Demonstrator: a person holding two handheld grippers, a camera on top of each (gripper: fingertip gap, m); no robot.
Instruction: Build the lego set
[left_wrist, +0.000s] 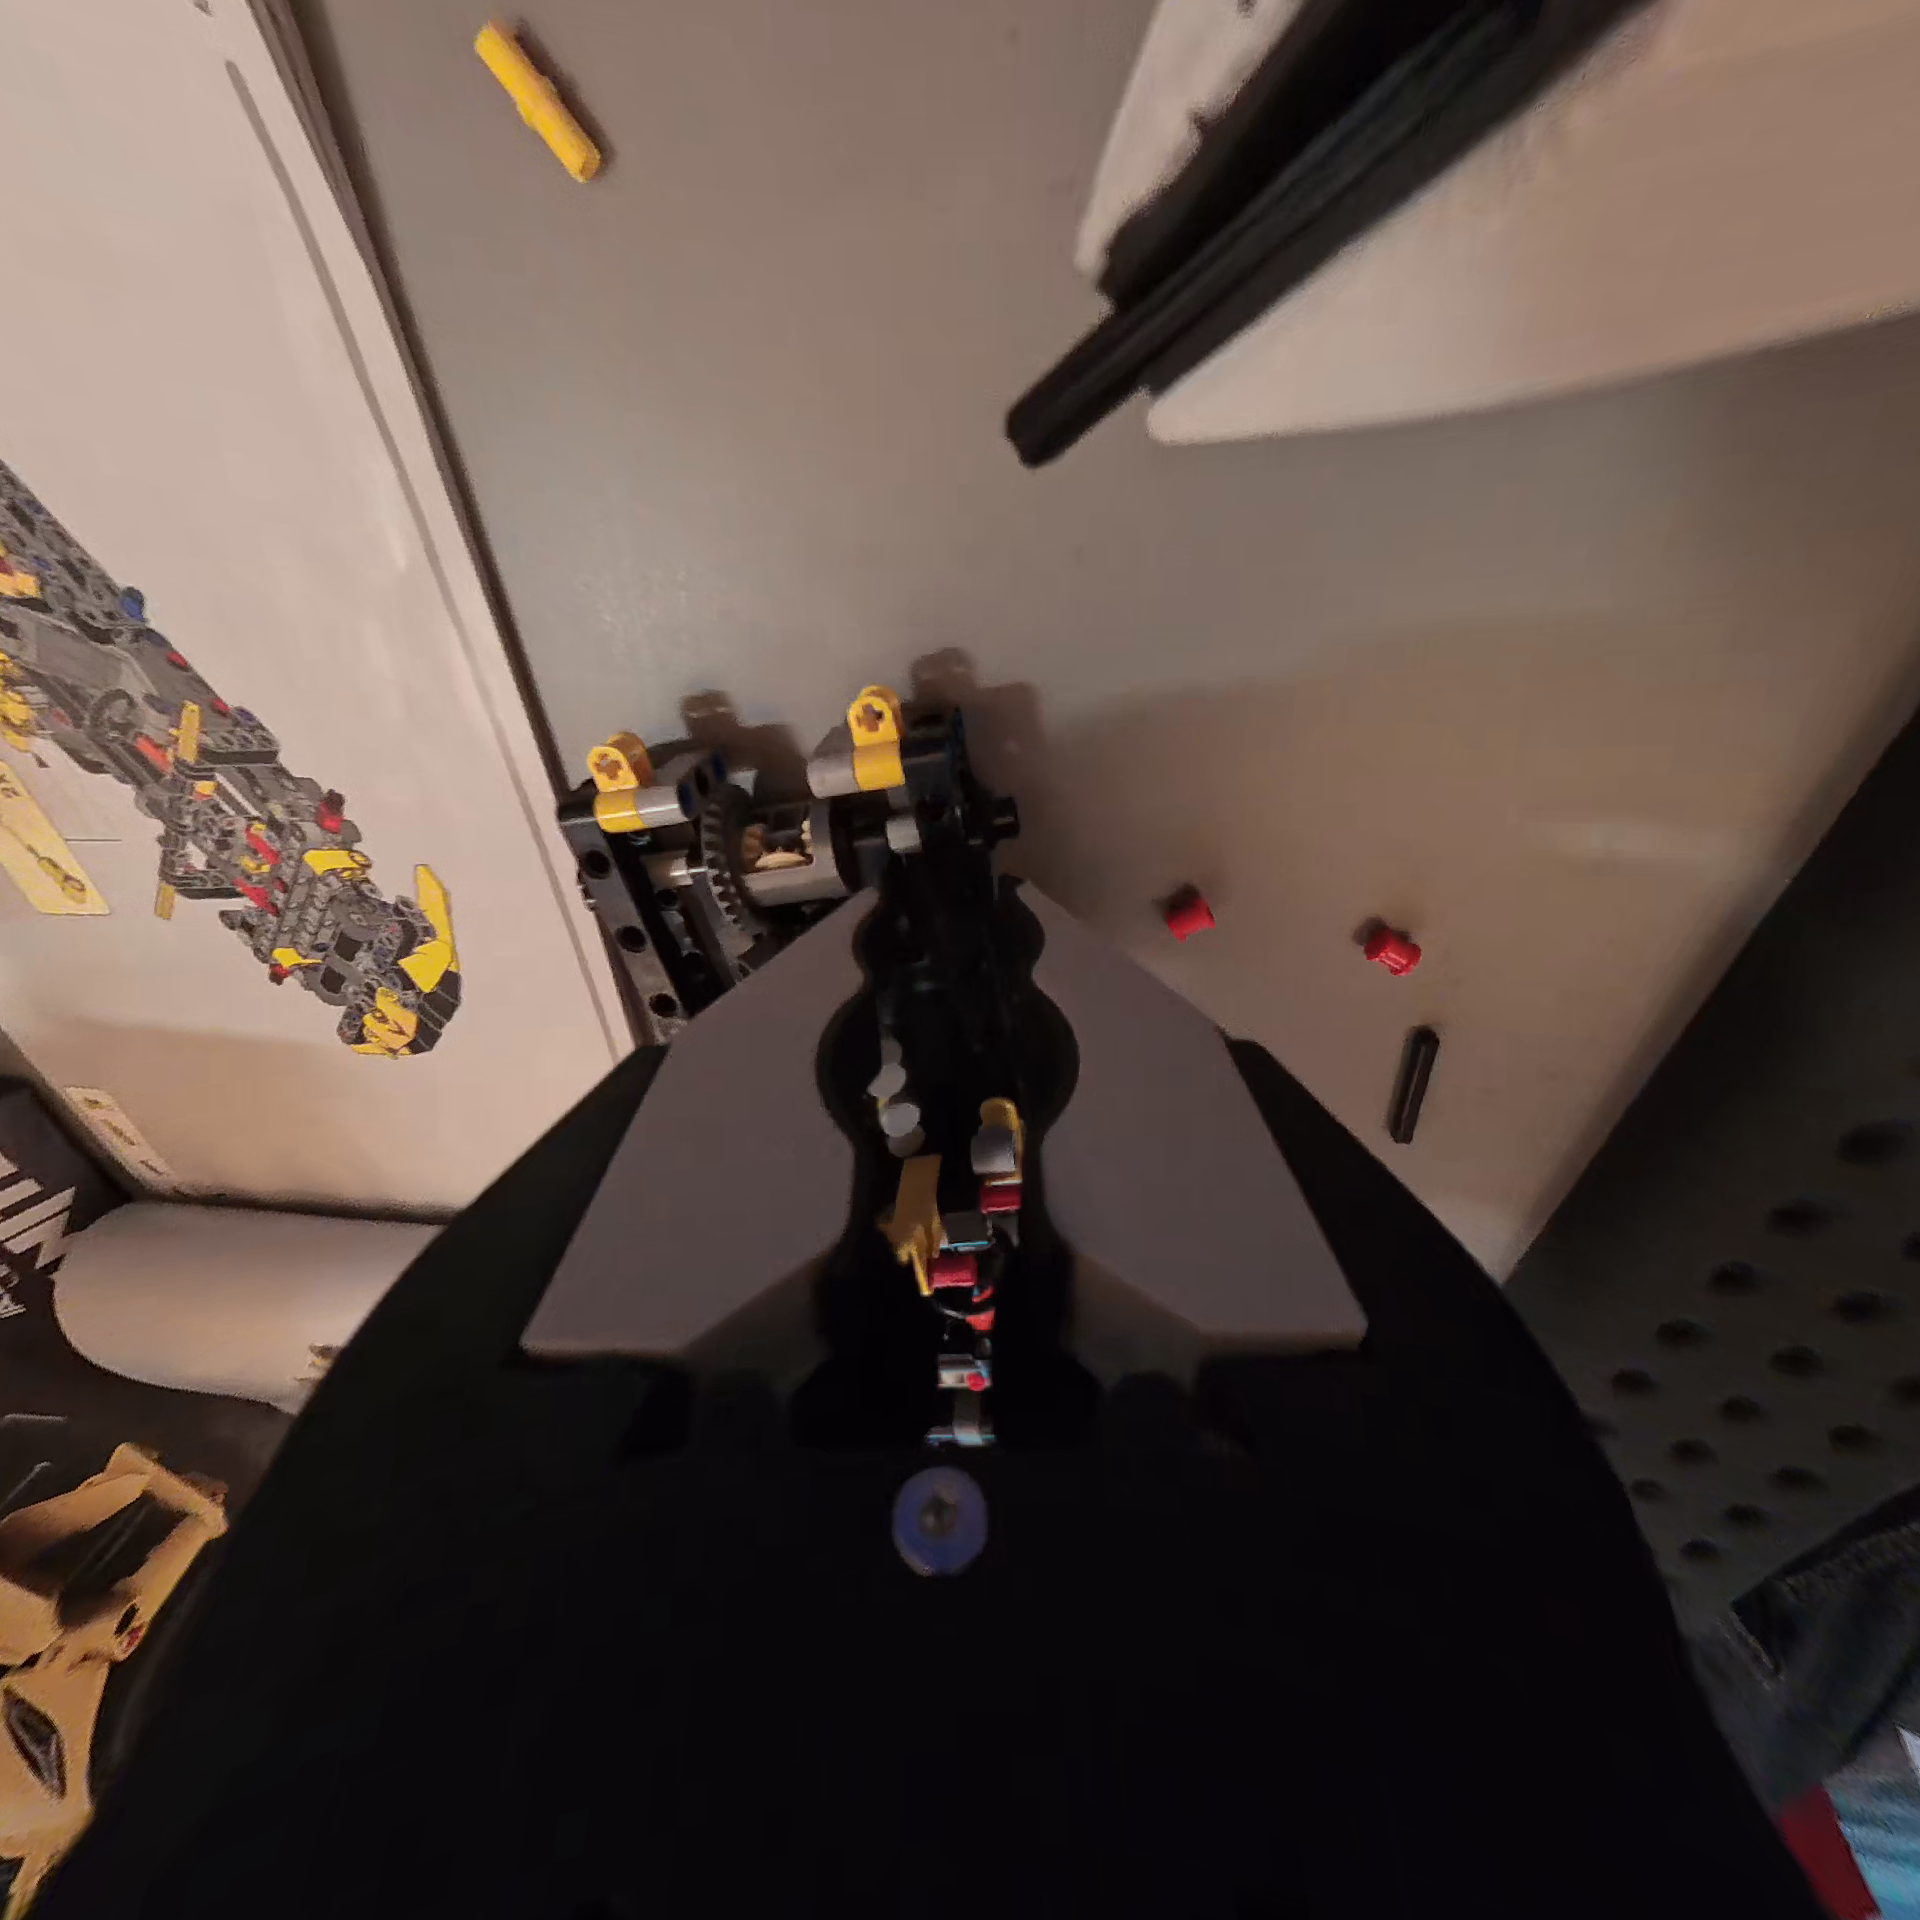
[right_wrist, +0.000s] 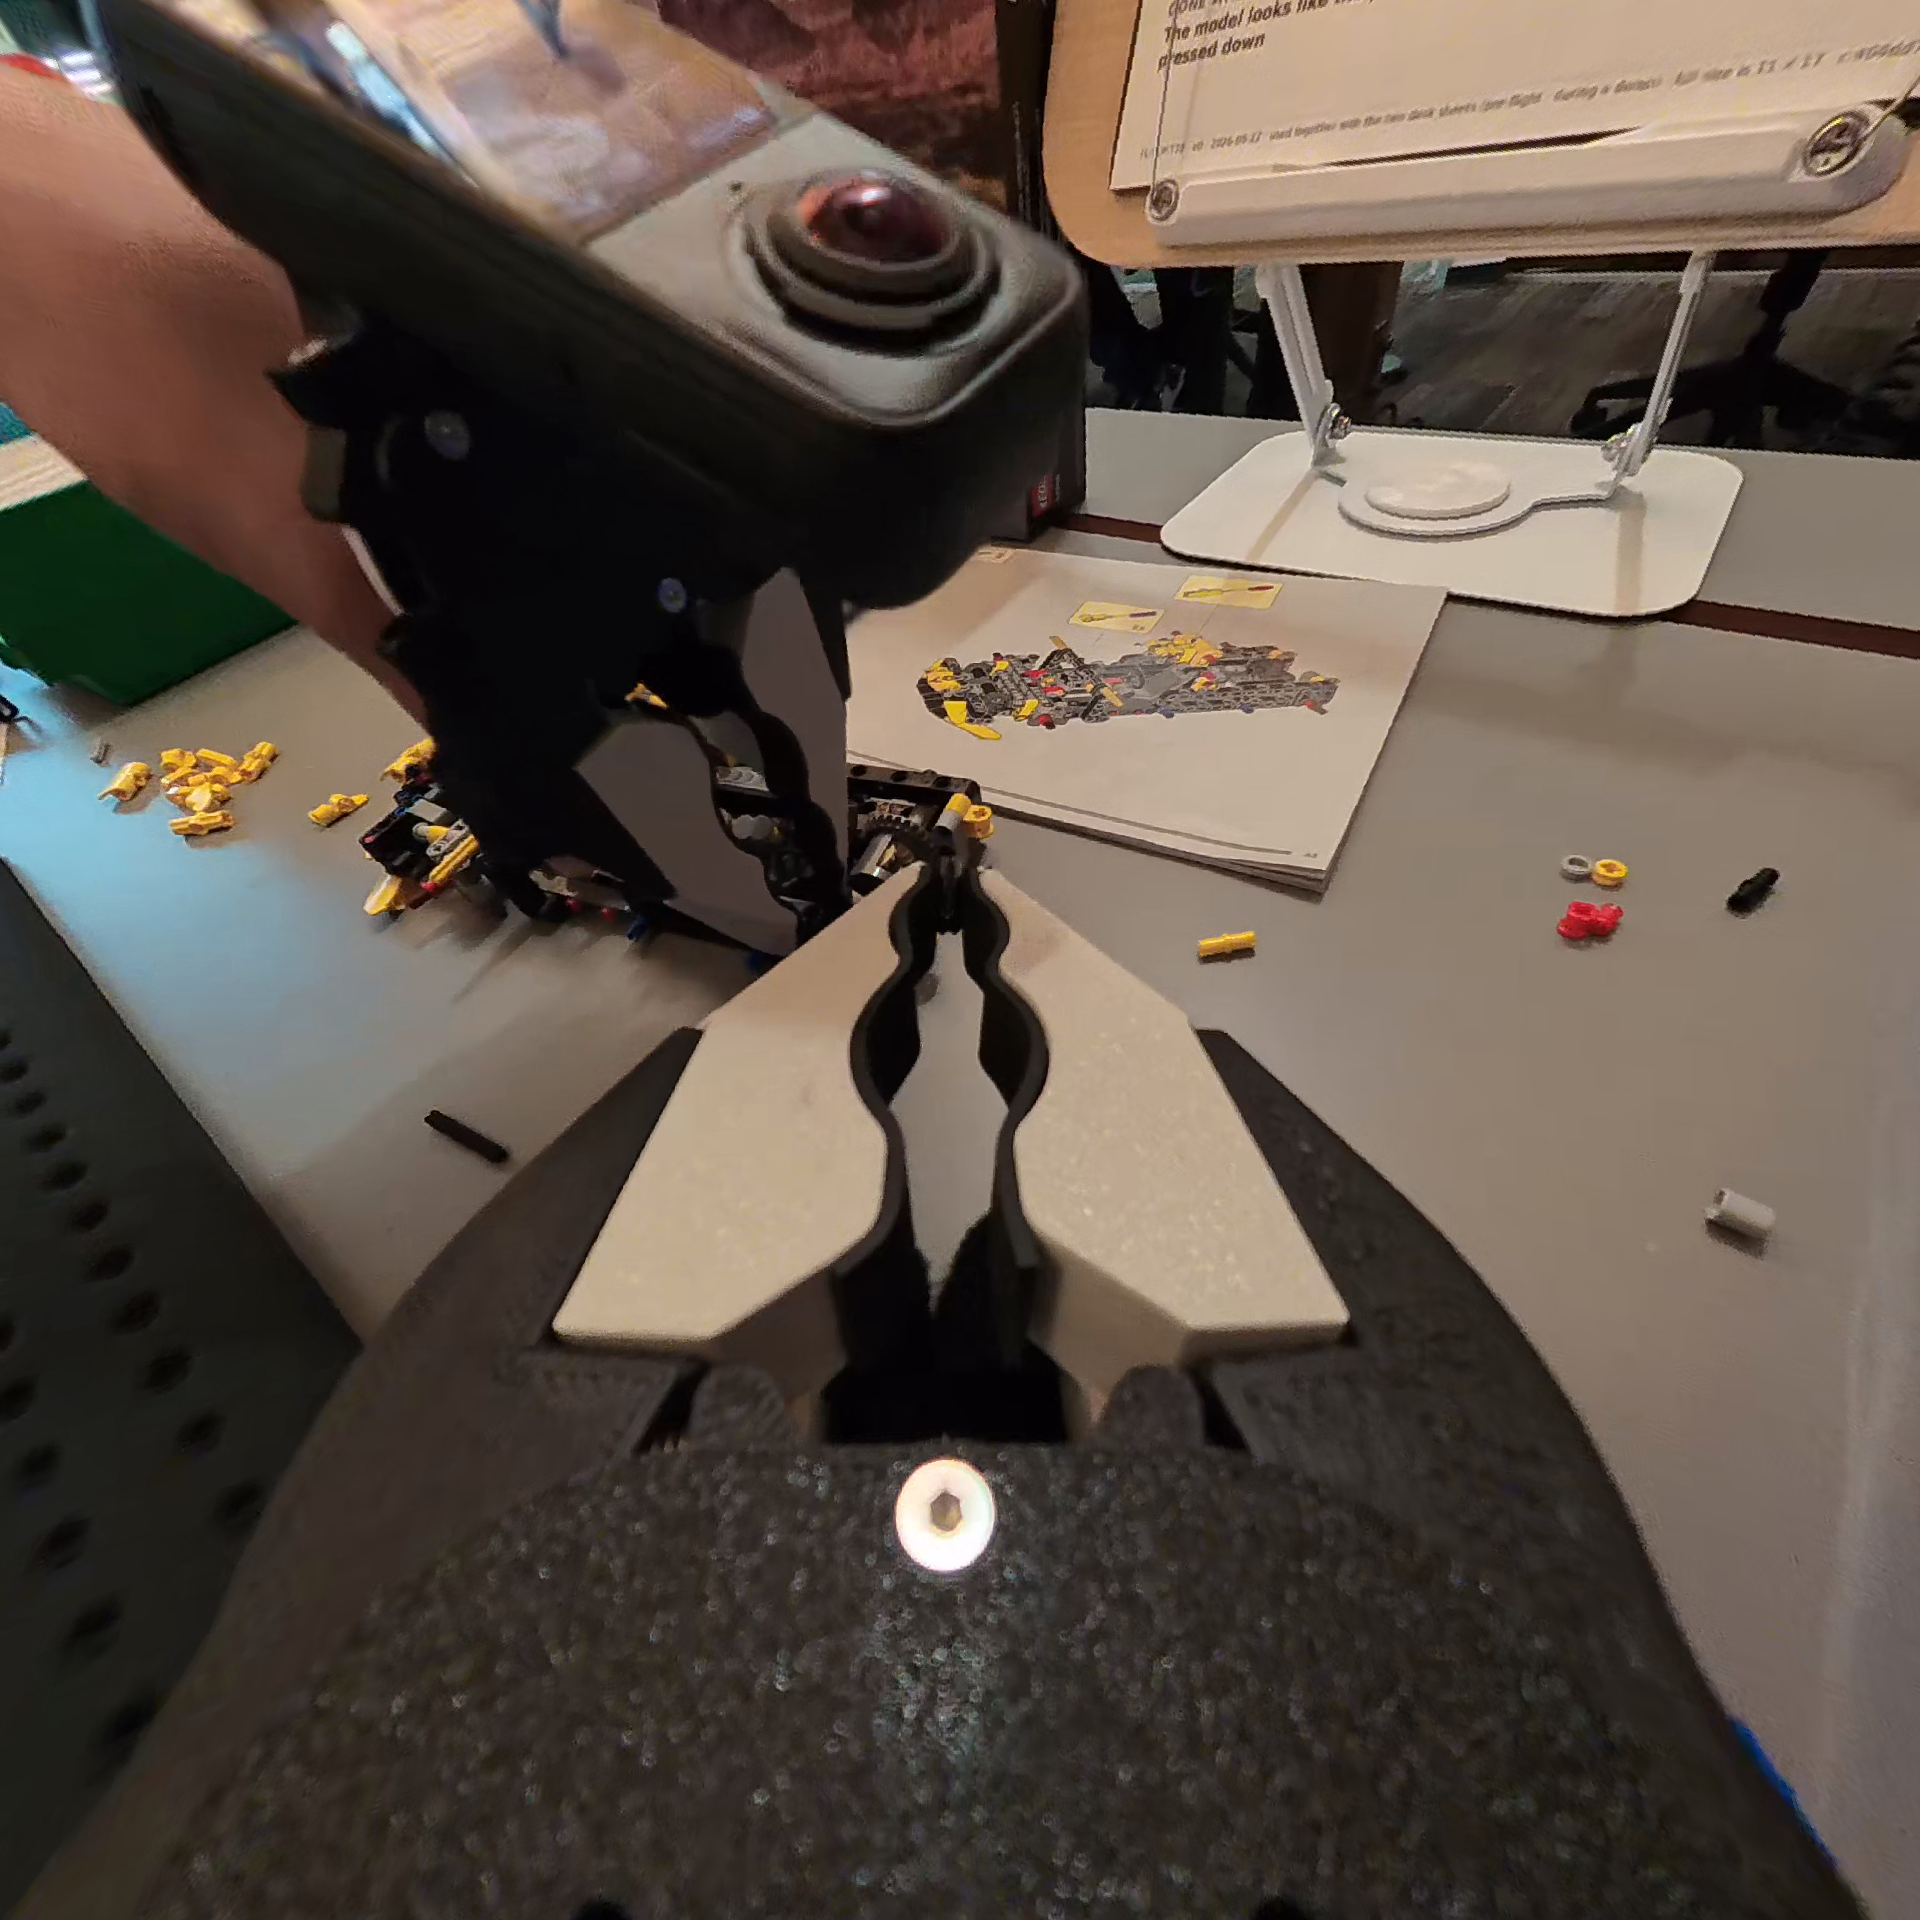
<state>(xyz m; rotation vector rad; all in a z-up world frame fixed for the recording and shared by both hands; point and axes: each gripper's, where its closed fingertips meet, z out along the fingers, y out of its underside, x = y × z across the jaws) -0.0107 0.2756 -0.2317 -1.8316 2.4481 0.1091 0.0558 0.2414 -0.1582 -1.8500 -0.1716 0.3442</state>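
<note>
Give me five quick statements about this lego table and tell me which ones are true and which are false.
1. The left claw is clamped on the lego model. True.
2. The instruction booklet is closed. False: it lies open, showing a picture of the model.
3. Loose yellow pieces lie in a heap on the table. True.
4. The right claw is wide open, far from the model. False: its tips are nearly together at the model's end.
5. The red pieces sit on the booklet. False: they lie on the bare table beside it.
</note>
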